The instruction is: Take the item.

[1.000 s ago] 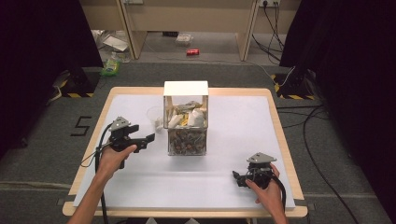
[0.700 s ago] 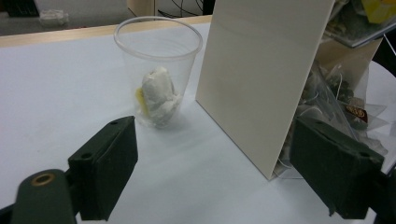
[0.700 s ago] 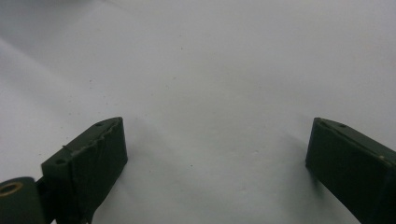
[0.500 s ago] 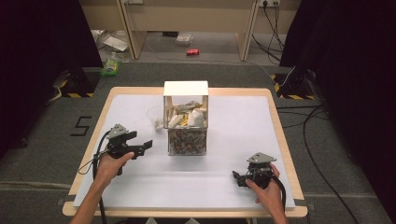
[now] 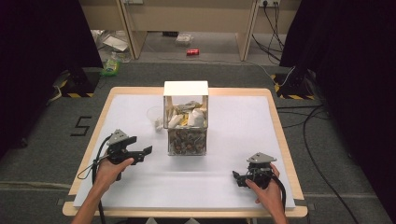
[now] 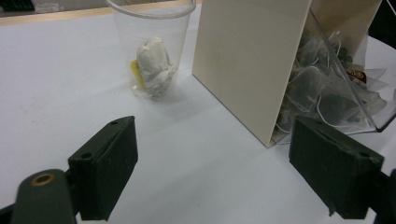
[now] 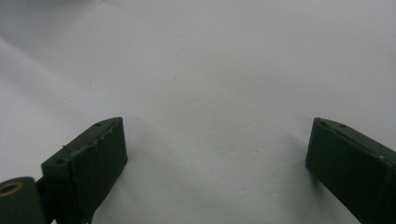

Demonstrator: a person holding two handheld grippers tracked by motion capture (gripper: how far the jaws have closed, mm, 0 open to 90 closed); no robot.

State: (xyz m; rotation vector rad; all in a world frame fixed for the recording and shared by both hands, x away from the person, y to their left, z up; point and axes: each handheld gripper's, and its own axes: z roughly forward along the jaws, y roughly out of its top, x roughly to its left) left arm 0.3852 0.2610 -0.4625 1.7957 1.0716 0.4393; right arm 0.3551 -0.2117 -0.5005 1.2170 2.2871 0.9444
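A cream-walled box (image 5: 185, 88) with a clear front stands mid-table, stuffed with tea bags (image 5: 187, 119). Left of it is a clear plastic cup (image 5: 153, 115). In the left gripper view the cup (image 6: 150, 28) holds one white tea bag (image 6: 155, 67), and the box's cream side (image 6: 247, 60) and its tea bags (image 6: 327, 91) are at the right. My left gripper (image 5: 140, 145) hovers open left of the box, nothing between its jaws (image 6: 212, 135). My right gripper (image 5: 239, 178) is low at the front right, open over bare white table (image 7: 217, 126).
The white table cover (image 5: 233, 121) ends in a wooden rim (image 5: 285, 140). Cables trail from both grippers toward the near edge. On the floor beyond the table lie a red can (image 5: 192, 52) and some litter (image 5: 112, 65).
My left gripper has drawn back a little toward the near edge, away from the cup and box. The right gripper has stayed where it was.
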